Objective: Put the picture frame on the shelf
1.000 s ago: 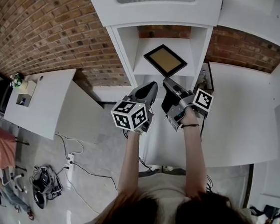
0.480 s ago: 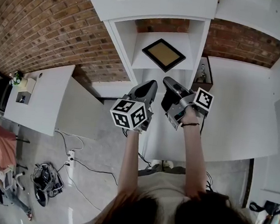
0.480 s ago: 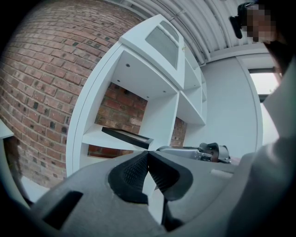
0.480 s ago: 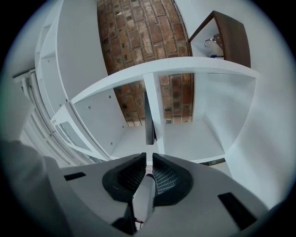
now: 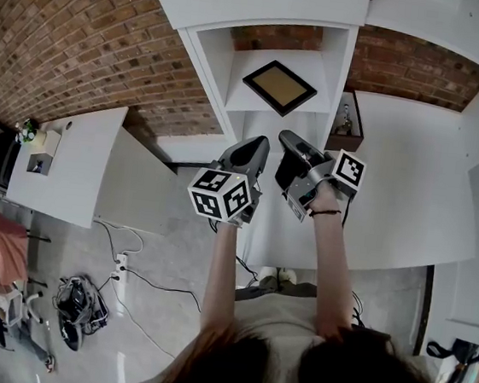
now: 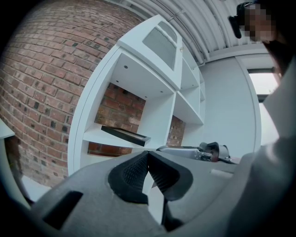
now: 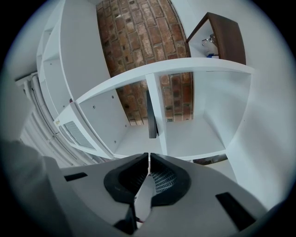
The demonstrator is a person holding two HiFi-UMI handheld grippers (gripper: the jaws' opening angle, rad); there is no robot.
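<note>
The picture frame (image 5: 279, 87), black-rimmed with a tan middle, lies flat on a board of the white shelf unit (image 5: 242, 111). Both grippers hang side by side in front of and below it, apart from it. My left gripper (image 5: 259, 144) is shut with nothing in it, and so is my right gripper (image 5: 286, 138). In the left gripper view the frame (image 6: 126, 134) shows beyond the closed tips (image 6: 148, 152), with the right gripper (image 6: 194, 152) alongside. The right gripper view has the frame (image 7: 151, 115) edge-on past its closed tips (image 7: 149, 155).
A brick wall (image 5: 86, 31) backs the shelf unit. A dark wooden box (image 5: 348, 121) with small items sits in the compartment to the right. A white desk (image 5: 70, 167) stands at left, with cables and a power strip (image 5: 119, 267) on the floor.
The frame stays lying on the shelf board. The head view has shifted a little, so the shelf sits slightly higher in the picture. Both grippers have hardly moved and stay shut.
</note>
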